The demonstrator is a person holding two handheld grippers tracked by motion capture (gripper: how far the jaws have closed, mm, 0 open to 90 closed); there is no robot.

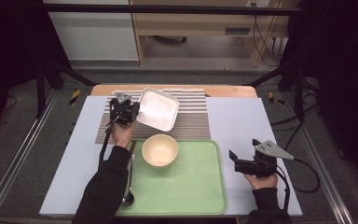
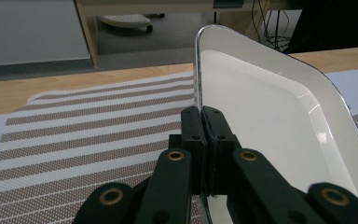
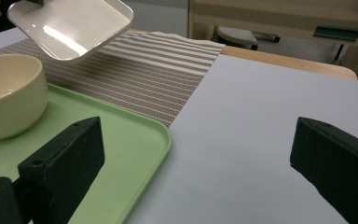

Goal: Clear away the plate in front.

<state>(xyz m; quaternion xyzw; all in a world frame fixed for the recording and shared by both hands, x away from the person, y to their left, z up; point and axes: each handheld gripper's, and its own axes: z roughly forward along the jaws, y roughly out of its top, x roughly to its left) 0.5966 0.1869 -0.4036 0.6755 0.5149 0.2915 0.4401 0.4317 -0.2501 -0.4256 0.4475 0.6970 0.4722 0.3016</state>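
Nearest to us, along the green tray's [image 1: 200, 196] left edge, lies a spoon [image 1: 129, 186], its bowl toward us. Off the tray's right side our right gripper [image 1: 235, 158] waits over the pale table sheet [image 1: 235, 119] with its jaws spread wide and nothing between them. We judge it is parked there so as not to crowd the work on the other side.

Farther in, at the tray's far edge, stands the cream bowl [image 1: 160, 150], upright and empty as far as we can tell. It sits well to the left, which leaves most of the tray bare, and we read that space as room for more crockery.

Beyond the bowl, over the striped placemat [image 1: 191, 116], our left gripper [image 1: 131, 111] pinches the white square dish [image 1: 158, 108] by its left rim. In the left gripper view the two jaws are closed tight on that thin edge [image 2: 198, 70]. Gripped at a single side, the dish hangs tilted, and in the right gripper view it [image 3: 72, 25] is clear of the mat with a shadow beneath. We judge an edge pinch is the only hold such a shallow dish offers, and it may swing.
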